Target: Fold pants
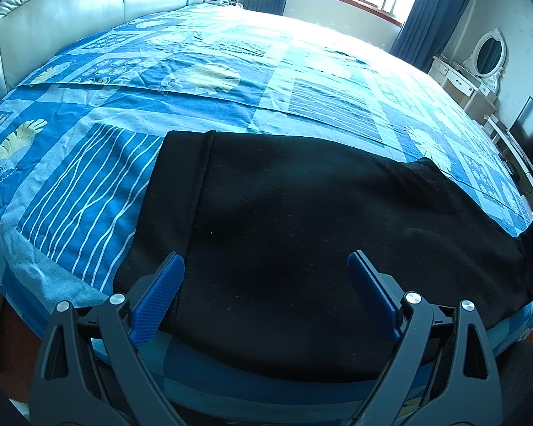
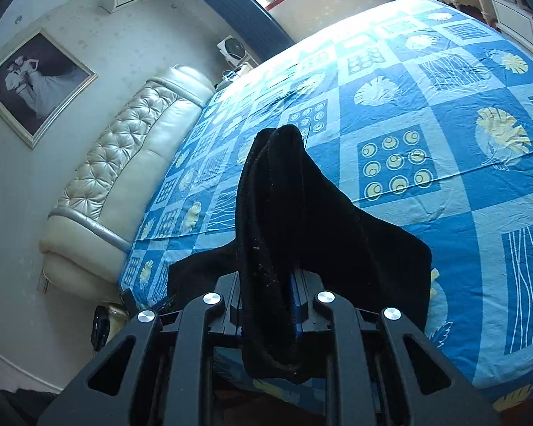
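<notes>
Pants: black pants (image 1: 302, 234) lay across the near edge of the bed (image 1: 231, 81), flat in the left wrist view, with a vertical seam running just inside their left border; their right part rose out of that view.
Lifted end: in the right wrist view a bunched fold of the pants (image 2: 277, 220) stood up over the bed, specked with pale lint, the rest trailing down to both sides onto the sheet.
Right gripper: the right gripper (image 2: 287, 305) was pressed together on that fold, its fingers almost hidden by cloth.
Left gripper: the left gripper (image 1: 266, 259) hung spread wide over the flat part of the pants near the bed's edge, its blue fingers (image 1: 160, 301) holding nothing.
Writing: no brand, label or lettering could be read on the pants or on either tool.
Bed: a blue patchwork sheet (image 2: 426, 113) with leaf, circle and line panels lay bare beyond the pants, out to the far edge.
Around the bed: a tufted cream headboard (image 2: 124, 170) stood at its head, a framed photograph (image 2: 35, 85) above that, a window with blue curtains (image 1: 419, 25) past the far side, and a white dressing table with an oval mirror (image 1: 486, 56) past the foot.
</notes>
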A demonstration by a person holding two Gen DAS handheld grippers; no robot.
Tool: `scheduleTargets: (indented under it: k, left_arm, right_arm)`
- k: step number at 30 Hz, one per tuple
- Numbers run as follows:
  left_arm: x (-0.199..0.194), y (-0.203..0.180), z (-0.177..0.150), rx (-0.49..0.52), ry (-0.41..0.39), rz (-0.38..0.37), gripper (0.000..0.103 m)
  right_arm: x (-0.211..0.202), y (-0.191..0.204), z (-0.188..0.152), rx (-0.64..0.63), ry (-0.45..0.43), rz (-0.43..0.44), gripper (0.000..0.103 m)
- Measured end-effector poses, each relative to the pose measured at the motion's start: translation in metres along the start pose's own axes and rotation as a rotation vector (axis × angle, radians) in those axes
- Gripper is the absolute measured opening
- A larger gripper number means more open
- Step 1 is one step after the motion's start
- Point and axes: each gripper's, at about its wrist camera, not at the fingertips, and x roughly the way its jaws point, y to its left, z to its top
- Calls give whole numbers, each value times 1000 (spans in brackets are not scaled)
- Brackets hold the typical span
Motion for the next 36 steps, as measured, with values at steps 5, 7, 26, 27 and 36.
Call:
scheduleTargets:
  k: [5,7,26,27,36]
  left_arm:
    - [-2,2,0,-14,-9,-19,93]
    - [-3,2,-1,-15,-12,-23,93]
    - [-5,-3,-4,-9,-16,-32,93]
    - [-5,-3,-4,-9,-15,-32,93]
    - [-3,-4,-5,-8,-8,-31,93]
  right_arm:
    - [72,31,-19,-69,99,-57,19]
    - [98,36,-29,-84,138,-89,19]
    - [214,49,-93,-166,257,-287,28]
    - [214,49,-94,-159,254,-275,30]
    - [223,66,-105,-132,265,-165,47]
